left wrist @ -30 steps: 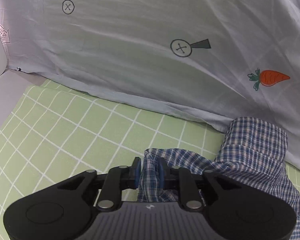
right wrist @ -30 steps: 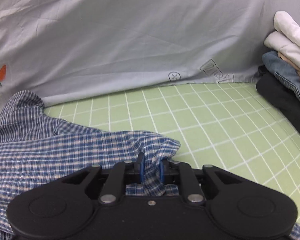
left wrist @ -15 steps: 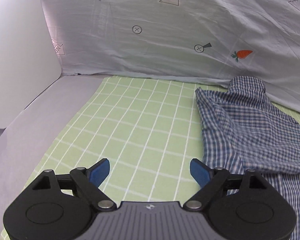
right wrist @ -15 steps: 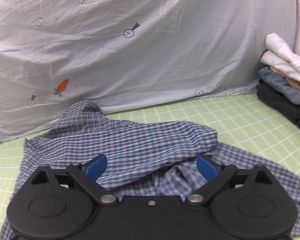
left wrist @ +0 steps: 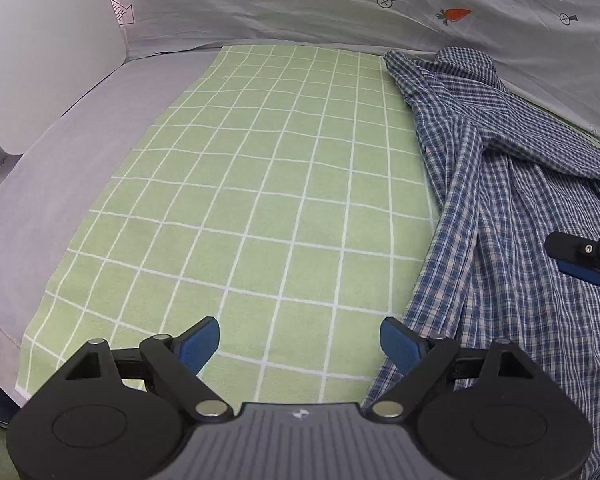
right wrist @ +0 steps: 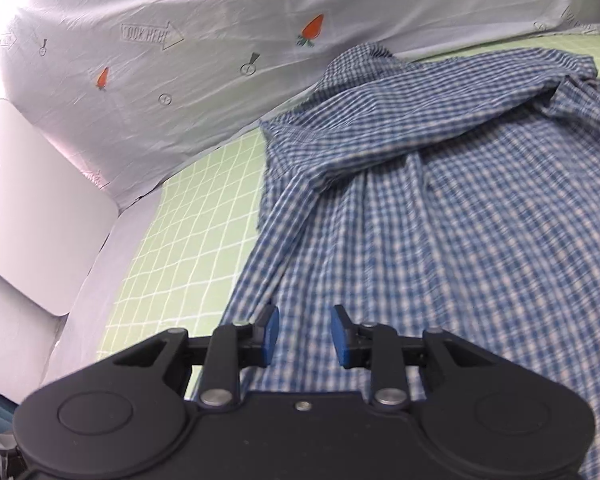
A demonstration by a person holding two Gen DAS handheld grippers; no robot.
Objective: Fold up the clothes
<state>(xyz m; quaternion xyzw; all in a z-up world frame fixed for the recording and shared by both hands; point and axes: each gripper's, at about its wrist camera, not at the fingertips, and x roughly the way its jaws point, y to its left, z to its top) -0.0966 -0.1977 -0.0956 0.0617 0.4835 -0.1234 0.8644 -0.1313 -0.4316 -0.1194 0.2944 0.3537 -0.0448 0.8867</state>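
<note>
Lying rumpled on the green grid mat (left wrist: 260, 200) toward its far right edge, the checked shirt (right wrist: 480, 220) looks light, limp, crease-prone; hem corners seem the best grasp. Left gripper (left wrist: 300, 344) gapes wide, empty; right gripper (right wrist: 304, 336) part-open over cloth, gripping nothing.

Even, bright light; fisheye-bent edges, dark corners, right view slightly blurred.
</note>
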